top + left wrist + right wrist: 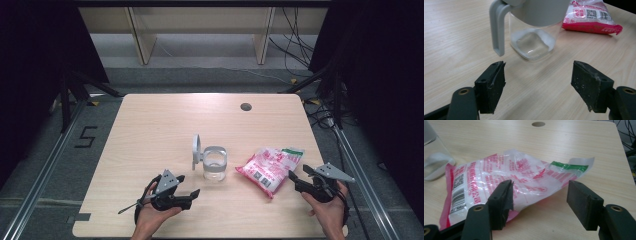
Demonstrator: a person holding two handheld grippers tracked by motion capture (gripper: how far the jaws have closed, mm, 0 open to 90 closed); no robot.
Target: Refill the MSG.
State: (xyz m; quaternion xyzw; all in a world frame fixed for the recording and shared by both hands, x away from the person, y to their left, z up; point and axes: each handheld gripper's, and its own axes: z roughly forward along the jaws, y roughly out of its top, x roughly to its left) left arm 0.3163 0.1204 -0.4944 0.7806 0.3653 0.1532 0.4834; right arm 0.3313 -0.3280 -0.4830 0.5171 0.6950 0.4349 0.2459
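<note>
Your left gripper [187, 185] sits near the table's [150, 130] front edge, jaws spread wide and empty, aimed at the jar [215, 163] standing mid-table with its lid [196, 150] flipped up. Your right gripper [298, 172] waits toward the front right corner, jaws apart with nothing between them, just beside the bag [270, 165] lying right of the jar.

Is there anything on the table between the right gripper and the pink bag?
Nothing visible. The right gripper sits just right of the bag with open jaws, and in its own view bare table lies between them. The jar stands on the bag's far side.
</note>
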